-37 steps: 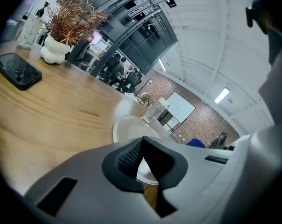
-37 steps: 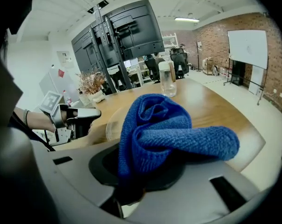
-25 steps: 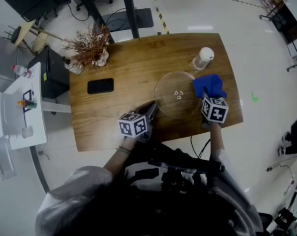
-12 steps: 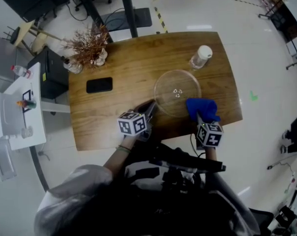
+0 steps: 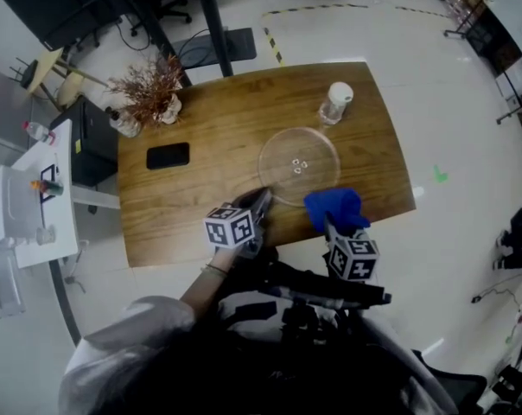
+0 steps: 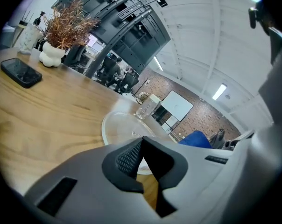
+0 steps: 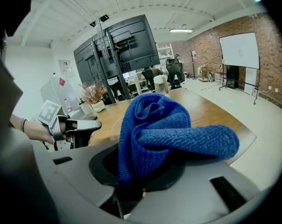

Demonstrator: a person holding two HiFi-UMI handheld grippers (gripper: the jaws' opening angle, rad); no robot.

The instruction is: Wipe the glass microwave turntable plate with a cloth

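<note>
Clear glass plate (image 5: 297, 166) lies flat; right gripper (image 5: 328, 226) clamps bunched blue cloth (image 5: 334, 206), left gripper (image 5: 262, 201) closed.

wooden table (image 5: 211, 115) — black phone (image 5: 168, 156) | dried plant (image 5: 149, 87) | capped bottle (image 5: 334, 103)

The head view looks steeply down from high above the table (image 5: 175, 206). The left gripper view sits close behind the left claw (image 6: 142, 143), facing the plate (image 6: 117, 125) ahead. The right gripper view, behind the right claw (image 7: 131, 190), faces the same tabletop.
</note>
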